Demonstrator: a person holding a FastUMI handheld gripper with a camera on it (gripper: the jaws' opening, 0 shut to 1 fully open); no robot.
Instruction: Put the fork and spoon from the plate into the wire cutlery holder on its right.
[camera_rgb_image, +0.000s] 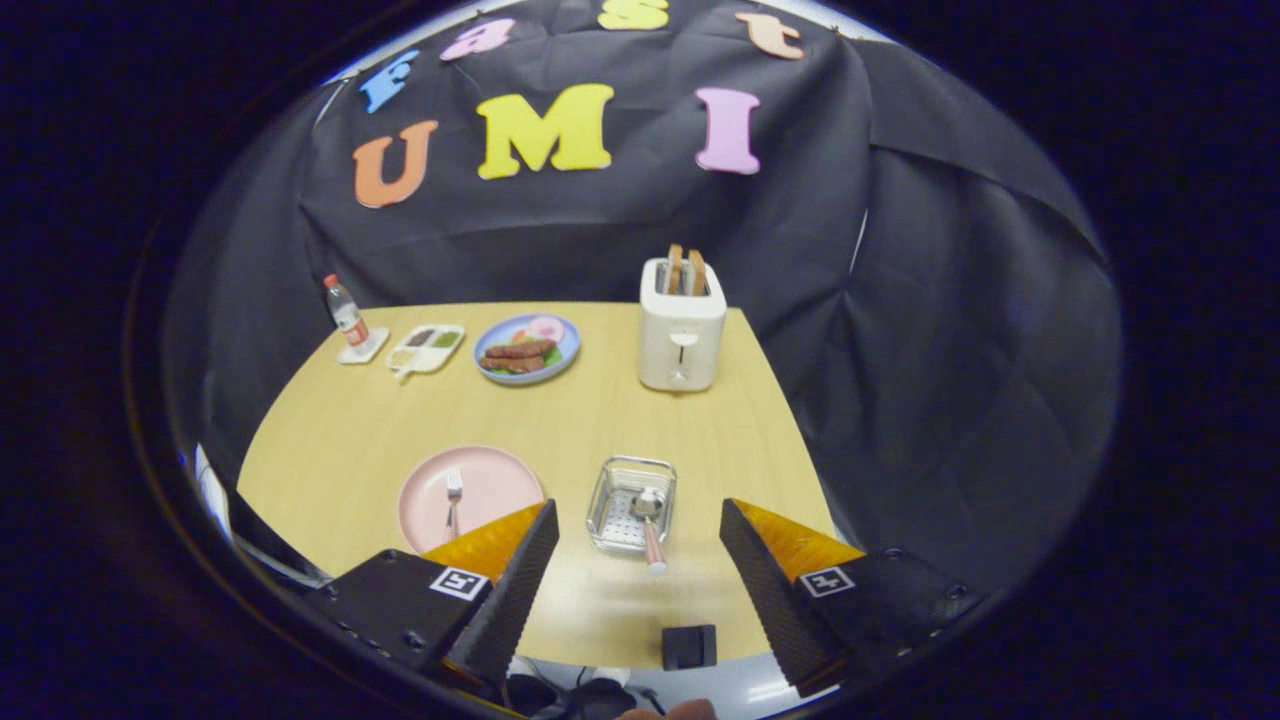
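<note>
A pink plate (490, 478) lies on the wooden table, just beyond my left finger. On it rests a fork (453, 500), tines pointing away from me. To the plate's right stands the wire cutlery holder (610, 505). A spoon (650, 525) lies in it, bowl inside and handle sticking out over the near rim toward me. My gripper (640, 580) hovers open above the table's near edge, the holder and spoon just ahead of the gap between the fingers, nothing held.
At the back stand a white toaster (682, 335) with two toast slices, a blue plate of food (527, 348), a small white tray (425, 348) and a bottle (345, 312). A small black block (689, 646) sits at the near table edge (620, 655).
</note>
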